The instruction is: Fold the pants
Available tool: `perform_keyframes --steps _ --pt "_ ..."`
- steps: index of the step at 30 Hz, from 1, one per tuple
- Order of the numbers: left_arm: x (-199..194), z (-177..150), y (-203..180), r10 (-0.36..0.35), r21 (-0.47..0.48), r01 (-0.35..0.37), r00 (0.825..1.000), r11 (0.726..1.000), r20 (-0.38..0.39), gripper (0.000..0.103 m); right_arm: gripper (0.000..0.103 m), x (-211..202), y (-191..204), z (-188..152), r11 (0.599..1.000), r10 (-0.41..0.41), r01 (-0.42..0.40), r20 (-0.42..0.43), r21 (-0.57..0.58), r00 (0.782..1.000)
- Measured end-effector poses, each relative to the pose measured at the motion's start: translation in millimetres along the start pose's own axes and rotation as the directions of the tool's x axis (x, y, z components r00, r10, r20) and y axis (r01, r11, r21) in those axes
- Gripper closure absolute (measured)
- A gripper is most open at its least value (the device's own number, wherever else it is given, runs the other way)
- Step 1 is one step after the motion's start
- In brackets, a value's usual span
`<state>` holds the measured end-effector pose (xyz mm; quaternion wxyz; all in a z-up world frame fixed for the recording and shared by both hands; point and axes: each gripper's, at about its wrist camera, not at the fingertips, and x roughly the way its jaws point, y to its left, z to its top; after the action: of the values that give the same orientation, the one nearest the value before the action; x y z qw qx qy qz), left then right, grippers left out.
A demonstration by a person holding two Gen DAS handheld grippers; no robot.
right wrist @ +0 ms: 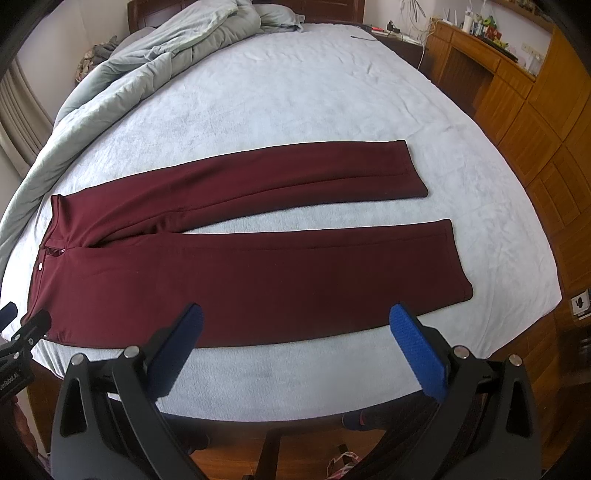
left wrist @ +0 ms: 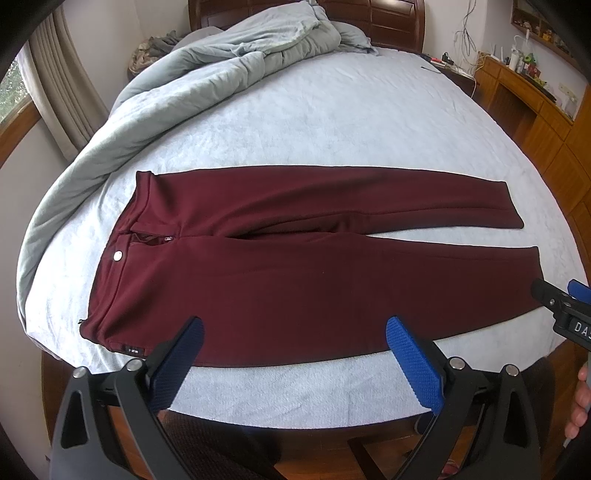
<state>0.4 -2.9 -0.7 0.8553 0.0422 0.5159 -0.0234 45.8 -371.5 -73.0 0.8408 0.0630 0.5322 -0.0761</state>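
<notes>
Here, both grippers hover over the near edge of the bed, jaws spread wide, nothing between them. The left gripper (left wrist: 293, 334) has black angular arms with ribbed blue pads on the fingers (left wrist: 413, 360); its tips sit above the lower leg of the pants, not touching as far as I can tell. The right gripper (right wrist: 295, 323) is the same build, blue textured pads (right wrist: 417, 350), silver pivot bolts on matte black frames, likewise poised above the near leg.

The pants (left wrist: 295, 266) are maroon, a smooth heavy knit, laid flat and lengthwise across the bed. The waistband is to the left with a silver button (left wrist: 118, 255) and a partly open fly; the legs run right, parted in a narrow V. The hems are cut straight. A small black label (left wrist: 133, 350) sits near the lower waist corner.

The bed (right wrist: 295, 92) is covered in a pale blue sheet of nubby, terry-like texture. A grey-green quilted duvet (left wrist: 192, 85) is bunched along the left side and up to the dark wooden headboard (left wrist: 391, 22). Honey-coloured wooden cabinets (right wrist: 535, 122) stand to the right, with a cluttered top shelf.
</notes>
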Motion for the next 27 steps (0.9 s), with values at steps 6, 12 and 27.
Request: perform_keyframes --steps 6,12,27 --pt "-1.9 1.3 -2.8 0.002 0.005 -0.002 1.0 1.0 0.003 0.004 0.002 -1.1 -0.4 0.2 1.0 0.0 0.0 0.001 0.0 1.0" --pt "-5.7 2.2 -4.0 0.0 0.005 0.0 1.0 1.0 0.011 0.004 0.003 -2.5 -0.6 0.2 1.0 0.0 0.0 0.004 0.0 1.0" --pt "-13.2 4.7 -2.2 -0.005 -0.004 0.005 1.0 1.0 0.028 0.004 0.003 -6.3 1.2 4.1 1.0 0.005 -0.005 0.02 -0.005 1.0"
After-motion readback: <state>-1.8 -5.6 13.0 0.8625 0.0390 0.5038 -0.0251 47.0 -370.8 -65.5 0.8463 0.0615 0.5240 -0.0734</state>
